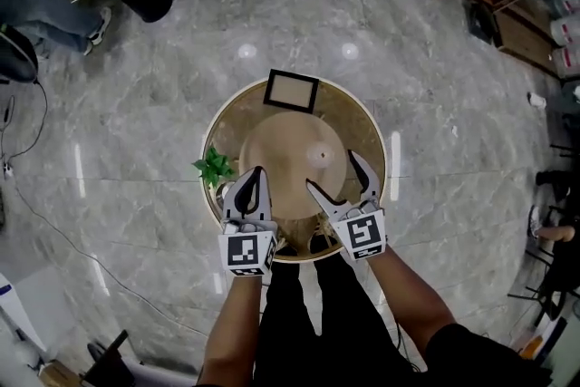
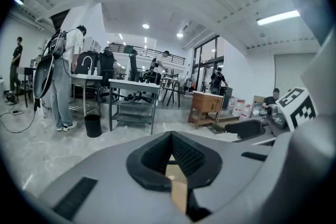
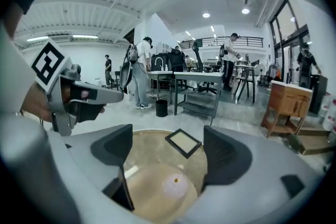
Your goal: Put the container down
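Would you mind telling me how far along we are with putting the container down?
Done: the tan container is over the round table. In hand: the left gripper is shut on its rim; the right gripper is open over its right side. Left: confirm it rests on the table, which I cannot tell, then release.

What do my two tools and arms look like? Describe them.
The left tool and right tool are grey, each with two tapered jaws lined in black and a white cube bearing black square markers. Both forearms are uncovered; clothing is black. No cables show.
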The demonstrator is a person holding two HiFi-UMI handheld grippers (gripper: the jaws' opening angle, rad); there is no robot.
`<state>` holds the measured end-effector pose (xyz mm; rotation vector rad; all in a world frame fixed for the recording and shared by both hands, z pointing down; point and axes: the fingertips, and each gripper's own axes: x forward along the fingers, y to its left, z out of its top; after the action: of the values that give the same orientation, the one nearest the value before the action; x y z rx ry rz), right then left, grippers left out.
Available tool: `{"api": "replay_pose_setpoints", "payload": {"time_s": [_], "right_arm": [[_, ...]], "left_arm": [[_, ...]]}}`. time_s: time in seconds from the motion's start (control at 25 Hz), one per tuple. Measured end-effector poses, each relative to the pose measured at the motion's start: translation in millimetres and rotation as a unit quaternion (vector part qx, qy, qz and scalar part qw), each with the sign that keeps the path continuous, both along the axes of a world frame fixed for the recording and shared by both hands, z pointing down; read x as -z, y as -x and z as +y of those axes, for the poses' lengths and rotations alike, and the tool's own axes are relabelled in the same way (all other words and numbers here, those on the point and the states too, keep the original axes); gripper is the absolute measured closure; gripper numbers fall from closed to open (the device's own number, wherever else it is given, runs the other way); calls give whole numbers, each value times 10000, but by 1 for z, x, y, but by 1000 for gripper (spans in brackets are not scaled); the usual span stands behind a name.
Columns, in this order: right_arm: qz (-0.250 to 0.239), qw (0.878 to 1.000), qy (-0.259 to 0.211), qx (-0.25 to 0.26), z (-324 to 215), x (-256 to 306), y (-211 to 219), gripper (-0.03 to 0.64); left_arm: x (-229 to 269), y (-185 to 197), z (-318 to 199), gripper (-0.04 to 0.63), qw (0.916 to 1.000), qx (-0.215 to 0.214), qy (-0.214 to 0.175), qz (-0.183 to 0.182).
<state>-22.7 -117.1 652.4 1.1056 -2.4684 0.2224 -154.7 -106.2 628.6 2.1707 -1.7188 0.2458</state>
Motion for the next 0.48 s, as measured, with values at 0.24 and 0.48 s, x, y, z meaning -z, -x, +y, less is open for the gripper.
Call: {"api": "replay_pose_setpoints", "payload": {"time_s": [0.24,0.48], "right_arm": [[-204,9990,-363,144,9,114,-3,223],[-444,9963,-722,130,29,199,-11,301]], "left_arm": [[90,-14,-1,595,9996,-144,-256,37],[167,-20,12,595,9981,-337,-508,-61]]}}
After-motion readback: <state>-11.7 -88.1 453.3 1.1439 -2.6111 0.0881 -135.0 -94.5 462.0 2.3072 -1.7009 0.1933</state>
